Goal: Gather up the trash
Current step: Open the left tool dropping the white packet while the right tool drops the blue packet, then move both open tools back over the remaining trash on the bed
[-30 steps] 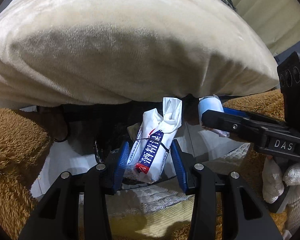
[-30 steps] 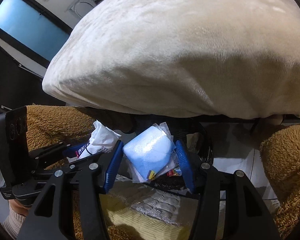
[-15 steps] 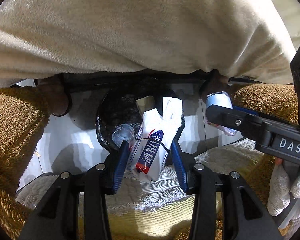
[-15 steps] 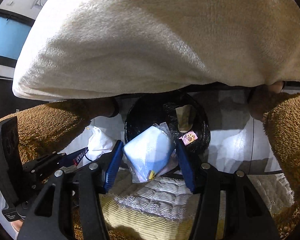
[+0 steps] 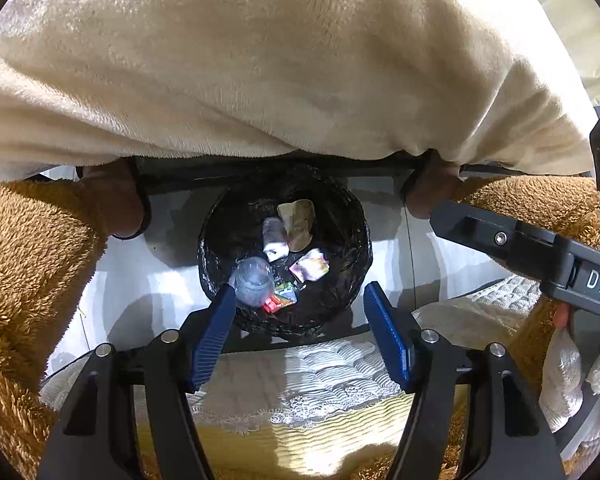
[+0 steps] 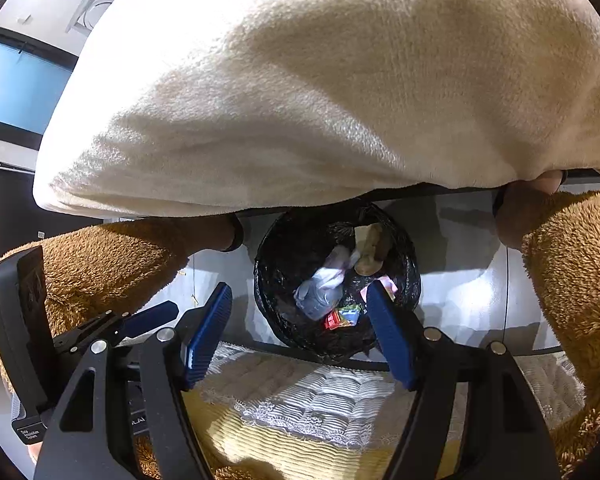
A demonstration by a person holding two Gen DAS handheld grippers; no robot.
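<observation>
Now both loads are dropped.
Left gripper (image 5: 298,318) and right gripper (image 6: 300,318) are opening, nothing between their jaws; the wipes packet and blue-white wad they pinched moments ago have gone into the black-lined bin (image 5: 350,216) at twelve o'clock.

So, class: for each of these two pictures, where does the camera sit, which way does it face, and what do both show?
Left wrist view: rides the left claw, facing steeply down into the black-lined bin; the right claw's arm and a gloved hand show.
Right wrist view: rides the right claw, also facing steeply down; the left claw shows at its left edge.
Shared: the bin with its trash, cream blanket, both claws opening, nothing between.
</observation>
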